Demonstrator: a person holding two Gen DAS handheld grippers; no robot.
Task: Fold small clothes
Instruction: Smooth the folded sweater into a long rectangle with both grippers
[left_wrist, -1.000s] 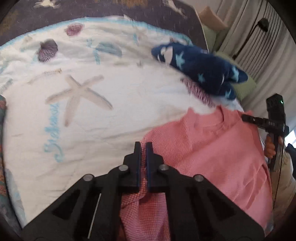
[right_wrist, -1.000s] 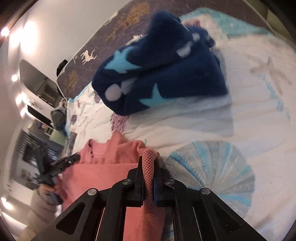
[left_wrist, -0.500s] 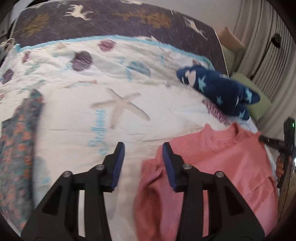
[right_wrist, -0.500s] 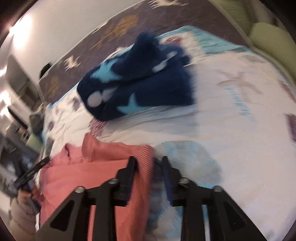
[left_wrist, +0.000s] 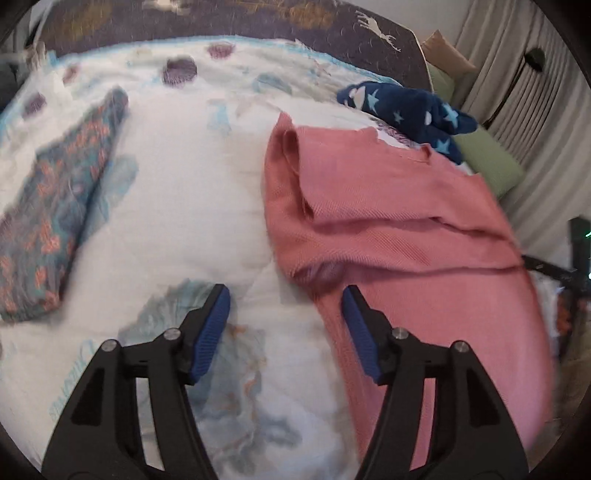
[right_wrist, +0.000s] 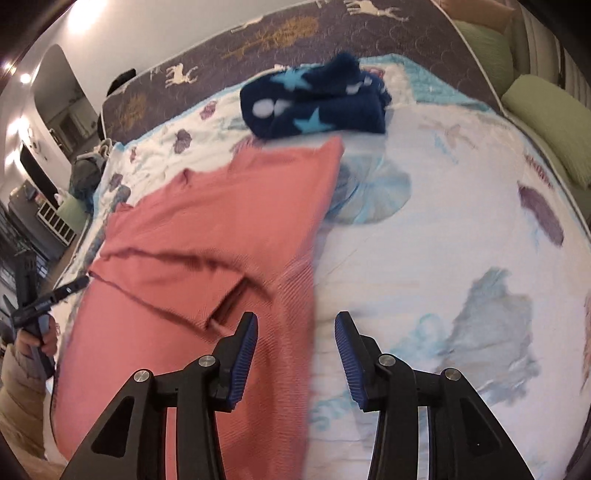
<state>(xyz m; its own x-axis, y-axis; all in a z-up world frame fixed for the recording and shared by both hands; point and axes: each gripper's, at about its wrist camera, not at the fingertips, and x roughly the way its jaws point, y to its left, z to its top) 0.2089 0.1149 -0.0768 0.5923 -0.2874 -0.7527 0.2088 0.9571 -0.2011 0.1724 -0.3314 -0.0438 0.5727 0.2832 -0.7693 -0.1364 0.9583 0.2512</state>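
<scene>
Pink knit top (left_wrist: 399, 221) lies spread on the seashell-print bedspread (left_wrist: 192, 221), a sleeve folded across it. Left hand-held gripper (left_wrist: 286, 295) and right hand-held gripper (right_wrist: 295, 321) both hover wide apart above its edges, gripping nothing.

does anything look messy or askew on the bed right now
The pink shirt lies flat but unevenly folded: one sleeve is turned in, with slanted creases across it. Both grippers, left and right, are open and empty. Nothing looks spilled or damaged.
</scene>
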